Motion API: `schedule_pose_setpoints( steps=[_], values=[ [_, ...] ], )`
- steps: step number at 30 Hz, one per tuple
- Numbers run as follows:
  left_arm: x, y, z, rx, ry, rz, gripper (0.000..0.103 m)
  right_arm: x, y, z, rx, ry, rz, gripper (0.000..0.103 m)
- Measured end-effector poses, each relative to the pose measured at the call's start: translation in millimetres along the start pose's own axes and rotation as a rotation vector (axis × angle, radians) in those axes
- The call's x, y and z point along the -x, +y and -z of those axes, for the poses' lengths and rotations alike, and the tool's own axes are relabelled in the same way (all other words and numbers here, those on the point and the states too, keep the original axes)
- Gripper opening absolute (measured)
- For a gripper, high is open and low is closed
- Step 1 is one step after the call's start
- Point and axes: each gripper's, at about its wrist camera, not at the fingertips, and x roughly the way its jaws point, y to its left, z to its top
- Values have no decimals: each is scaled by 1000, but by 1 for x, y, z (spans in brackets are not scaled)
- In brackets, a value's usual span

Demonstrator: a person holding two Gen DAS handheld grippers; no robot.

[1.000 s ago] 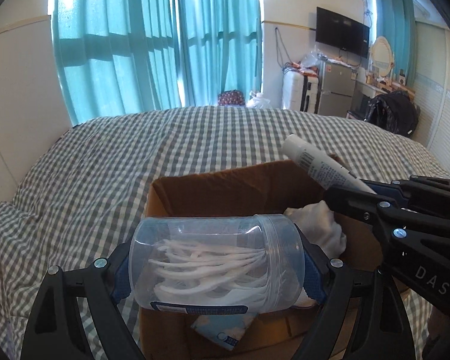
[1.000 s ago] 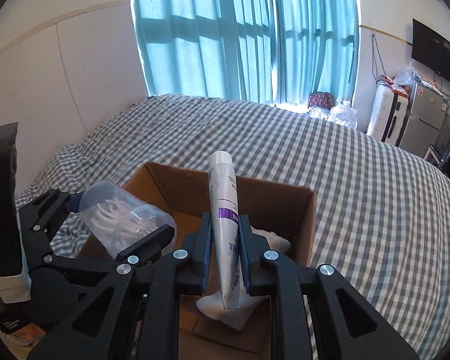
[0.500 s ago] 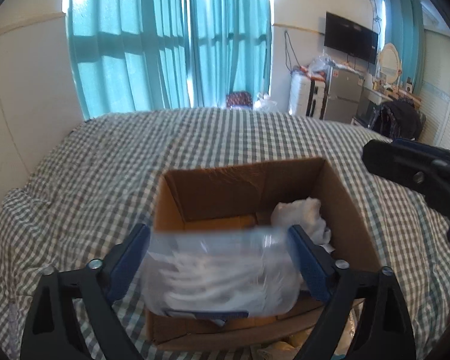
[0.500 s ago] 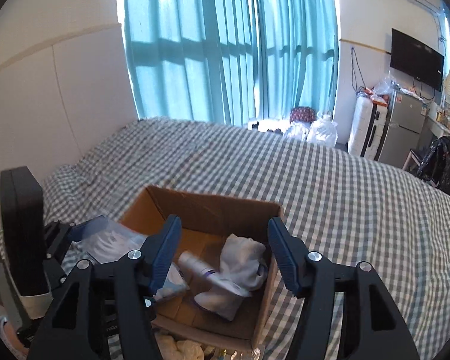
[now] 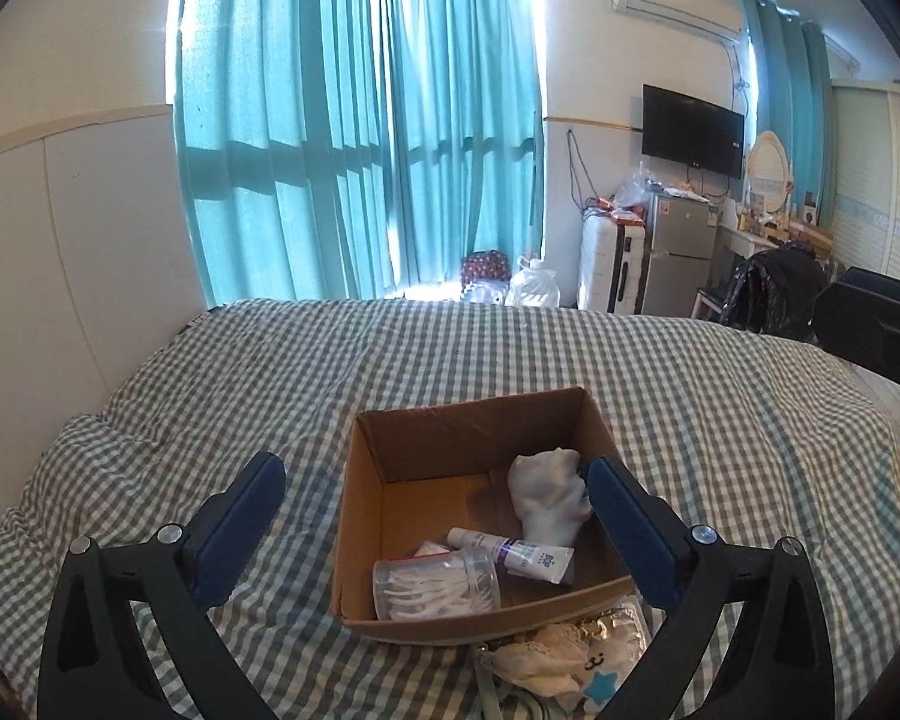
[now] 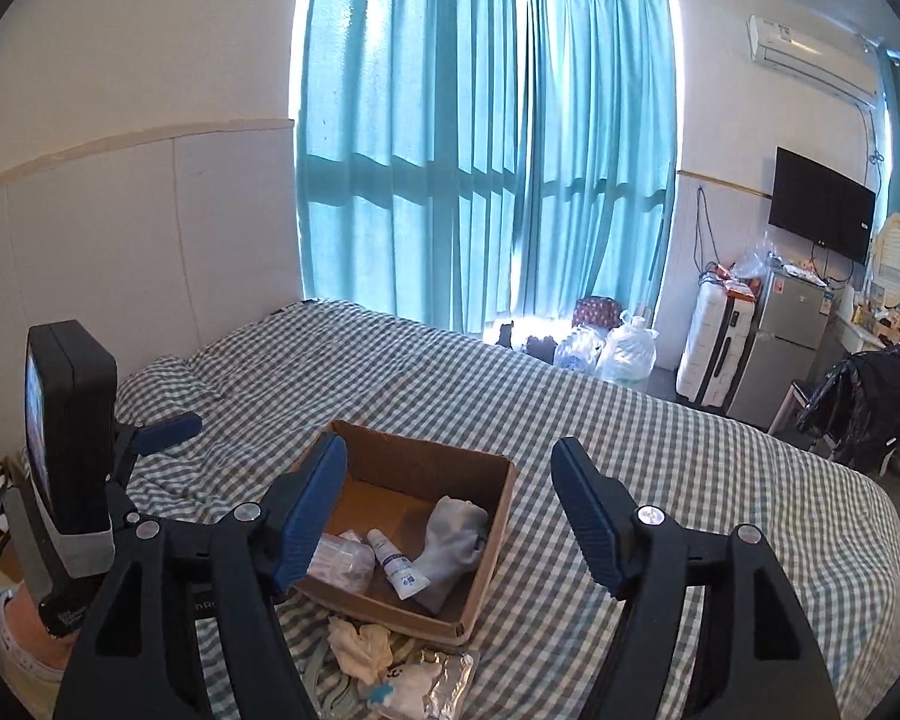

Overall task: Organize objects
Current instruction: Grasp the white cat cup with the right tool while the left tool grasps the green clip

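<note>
An open cardboard box sits on the checked bed cover. Inside it lie a clear jar of white floss picks, a white tube and a white sock. My left gripper hovers above the box's near side, its jaws wide and still opening, with nothing between them. My right gripper also hangs above the box, jaws opening and empty. The left gripper's blue pad shows at the left of the right wrist view.
Loose cloth and a foil packet lie on the cover just in front of the box. The bed stretches away to teal curtains. A suitcase, a small fridge and a chair stand beyond its right side.
The left gripper let go of the jar and the right let go of the tube; both now lie in the box. Both grippers rose and drew back from the box.
</note>
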Motion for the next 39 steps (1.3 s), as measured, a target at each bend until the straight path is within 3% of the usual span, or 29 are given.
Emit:
schedule_pose_setpoints(
  steps=[5,12,22,27,35,38,39],
  values=[
    [1,-4,16,16,43,-11,103,7,-3,20,-7,20,-20,71],
    [-7,-8,66,80,88,-76,103,-12,-10,71,-5,85,-69,71],
    [-39,-25,146,35,222,-126,103,-66,-20,158,-49,292,-70,71],
    [-47,-35,176,34,299,-80,103,-68,-17,163,-69,314,-49,71],
    [-72,-51,194,26,388,-2,103,-77,-18,172,-111,358,-30,71],
    [-83,-51,196,31,407,35,90,-80,-17,174,-110,364,-18,71],
    [-84,-50,195,34,407,56,77,-81,-17,175,-109,366,-13,71]
  ],
)
